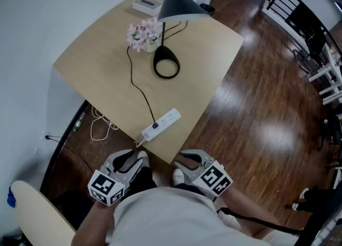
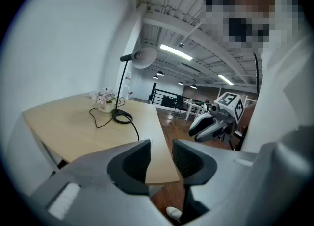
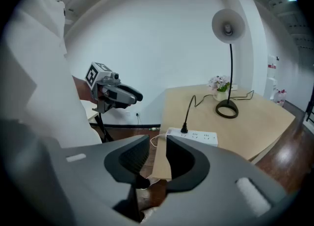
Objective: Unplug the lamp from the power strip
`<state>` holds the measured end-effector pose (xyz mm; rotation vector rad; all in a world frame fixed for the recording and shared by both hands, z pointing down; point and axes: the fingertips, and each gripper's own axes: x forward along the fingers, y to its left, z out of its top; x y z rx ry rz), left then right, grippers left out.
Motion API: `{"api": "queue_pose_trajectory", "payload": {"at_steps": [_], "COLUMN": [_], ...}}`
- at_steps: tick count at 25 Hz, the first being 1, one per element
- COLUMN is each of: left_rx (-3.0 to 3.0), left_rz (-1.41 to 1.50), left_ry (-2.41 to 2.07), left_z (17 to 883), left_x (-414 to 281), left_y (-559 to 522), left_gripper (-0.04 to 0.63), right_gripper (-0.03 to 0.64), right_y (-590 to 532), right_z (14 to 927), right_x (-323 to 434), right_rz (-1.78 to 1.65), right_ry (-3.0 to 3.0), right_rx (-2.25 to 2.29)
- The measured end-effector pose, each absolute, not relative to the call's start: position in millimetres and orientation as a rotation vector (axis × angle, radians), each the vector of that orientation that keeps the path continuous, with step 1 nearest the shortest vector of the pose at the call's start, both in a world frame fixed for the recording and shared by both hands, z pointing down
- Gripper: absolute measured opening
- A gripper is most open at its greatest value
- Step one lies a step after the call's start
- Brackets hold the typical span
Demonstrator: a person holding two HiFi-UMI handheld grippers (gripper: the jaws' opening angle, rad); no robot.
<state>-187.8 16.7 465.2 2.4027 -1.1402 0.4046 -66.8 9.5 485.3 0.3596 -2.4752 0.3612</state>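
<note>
A black desk lamp [image 1: 166, 63] stands on the pale wooden table [image 1: 101, 79]. Its black cord runs to a black plug [image 1: 155, 126] seated in the white power strip [image 1: 163, 123] near the table's front edge. Both grippers hover low, off the table, close to the person's body. My left gripper [image 1: 131, 160] is open and empty. My right gripper [image 1: 184, 165] is open and empty too. In the right gripper view the power strip [image 3: 194, 135] and plug [image 3: 185, 129] lie just beyond the jaws, with the lamp [image 3: 227, 108] behind. The left gripper view shows the lamp [image 2: 122, 116] farther off.
A pot of pink flowers [image 1: 144, 34] and a white box [image 1: 147, 6] sit at the table's back. Loose white cables [image 1: 101, 126] lie on the floor by the wall. A cream chair back [image 1: 32, 213] is at lower left. Black chairs [image 1: 299, 15] stand at upper right.
</note>
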Motion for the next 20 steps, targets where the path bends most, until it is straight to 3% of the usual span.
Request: {"api": "queue_pose_trajectory", "payload": {"at_steps": [8,20], "left_rx": [2.477,2.359], "left_rz": [0.511,0.672], "left_ry": [-0.865,-0.79], "left_z": [502,558], "left_x": [-211,-176], "left_y": [-69,-124], "left_gripper": [0.149,0.164], "right_gripper": [0.072,0.006], "right_y": [-77,-131], "right_z": [530,600], "right_x": [-110,-121], "right_rz": [0.44,0.49], "right_ry": [-2.436,-2.316], "right_rx": [0.568,0.441]}}
